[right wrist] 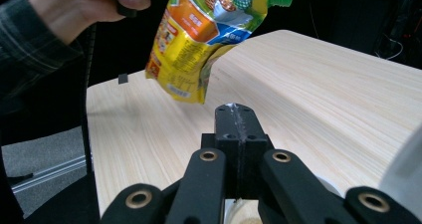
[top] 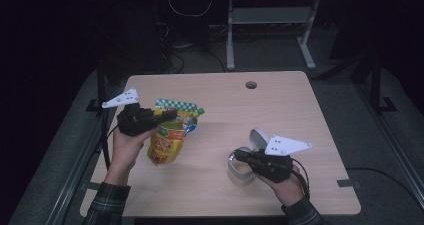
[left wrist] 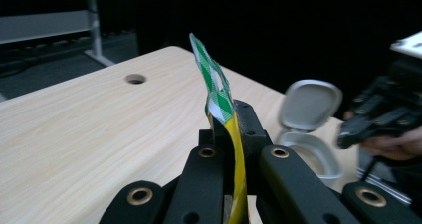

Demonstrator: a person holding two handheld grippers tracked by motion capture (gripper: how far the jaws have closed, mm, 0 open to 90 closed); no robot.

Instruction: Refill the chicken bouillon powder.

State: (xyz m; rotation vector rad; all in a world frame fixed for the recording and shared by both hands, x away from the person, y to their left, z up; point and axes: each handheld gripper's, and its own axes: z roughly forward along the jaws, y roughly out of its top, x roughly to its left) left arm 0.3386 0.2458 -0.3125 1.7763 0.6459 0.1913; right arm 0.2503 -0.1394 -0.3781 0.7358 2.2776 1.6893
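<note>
A yellow snack pouch [top: 165,142] with a green checked top and a green cap [top: 200,111] hangs above the left half of the wooden table [top: 280,110]. My left gripper [top: 172,116] is shut on its upper edge. In the left gripper view the jaws [left wrist: 231,129] pinch the pouch [left wrist: 214,79] edge-on. The right gripper view has the pouch [right wrist: 199,40] dangling from the person's hand. A grey container [top: 240,177] with its lid [top: 259,137] flipped up stands at the front right. My right gripper [top: 239,155] hovers at its rim, jaws together [right wrist: 238,115]; whether they pinch anything I cannot tell.
A round cable hole [top: 251,84] sits near the table's far edge. A white desk frame [top: 270,20] and floor cables lie beyond the table. The container [left wrist: 308,147] and my right gripper [left wrist: 370,122] are seen in the left gripper view at the right.
</note>
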